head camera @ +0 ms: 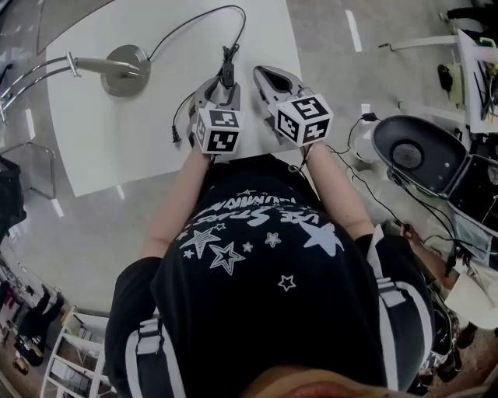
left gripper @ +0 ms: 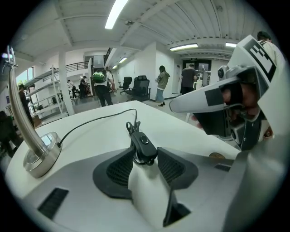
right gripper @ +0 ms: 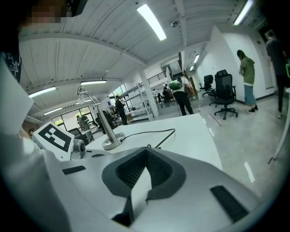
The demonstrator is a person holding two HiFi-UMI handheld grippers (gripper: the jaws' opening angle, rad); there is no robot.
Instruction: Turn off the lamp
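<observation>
Showing, in the head view, a person at a white table [head camera: 101, 148] with both grippers side by side over its near part. The left gripper [head camera: 226, 80] points at the inline switch [head camera: 229, 62] on the lamp's cable [head camera: 204, 14]; the right gripper [head camera: 264, 72] lies just beside it, on the right. The lamp base [head camera: 127, 70] stands well apart to the left.

Left gripper view: the jaws are apart and the switch stands between their tips. Its long axis runs away along the gripper's own line, and its button faces up. No clamping is evident. The right gripper comes in from the right, above the table and near the switch.

Right gripper view: the jaws are together with nothing between them. The cable shows just beyond the tips, and the lamp base lies farther off to the left.

Judged from these views, the left gripper is nearer and placed to steady the switch. The right gripper's closed tip could press the button from above. Nothing stands between tip and button; people and chairs are far behind.
</observation>
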